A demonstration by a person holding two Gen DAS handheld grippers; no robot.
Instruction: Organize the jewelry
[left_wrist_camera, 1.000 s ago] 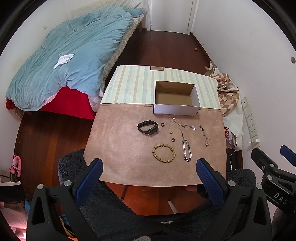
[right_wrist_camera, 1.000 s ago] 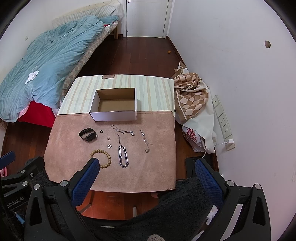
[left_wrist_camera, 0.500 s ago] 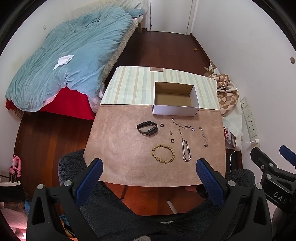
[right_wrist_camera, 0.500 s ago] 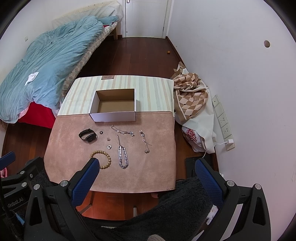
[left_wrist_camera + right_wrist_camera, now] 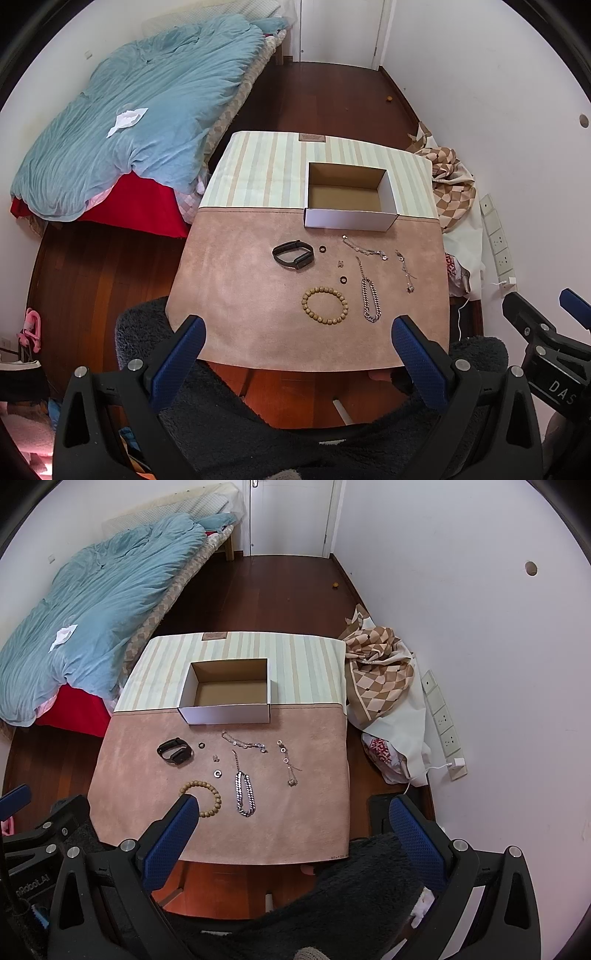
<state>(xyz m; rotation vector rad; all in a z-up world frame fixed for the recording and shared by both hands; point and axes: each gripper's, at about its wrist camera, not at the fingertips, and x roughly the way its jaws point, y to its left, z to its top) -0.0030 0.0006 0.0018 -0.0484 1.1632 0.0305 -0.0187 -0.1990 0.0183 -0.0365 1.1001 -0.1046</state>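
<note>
Jewelry lies spread on the pink mat [image 5: 236, 295] of a small table. There is a black band [image 5: 293, 254], a wooden bead bracelet [image 5: 325, 305], a thick silver chain [image 5: 370, 295], two thin chains [image 5: 364, 250] [image 5: 405, 271] and two small dark rings [image 5: 323, 249] [image 5: 344, 280]. An empty white cardboard box [image 5: 351, 197] stands behind them. My left gripper [image 5: 297, 354] hovers open above the table's near edge. My right gripper [image 5: 291, 830] is open too, held over the near right part of the table, its left finger [image 5: 170, 843] overlapping the bead bracelet [image 5: 207, 797] in view.
A bed with a blue duvet [image 5: 136, 107] stands left of the table. Checked fabric [image 5: 380, 664] and a bag [image 5: 384, 755] lie on the floor at the right by the wall sockets [image 5: 445, 723]. A dark fluffy seat [image 5: 354, 886] is below the grippers.
Both grippers have crept slightly forward and lower toward the table. They stay open, and the jewelry has not moved.
</note>
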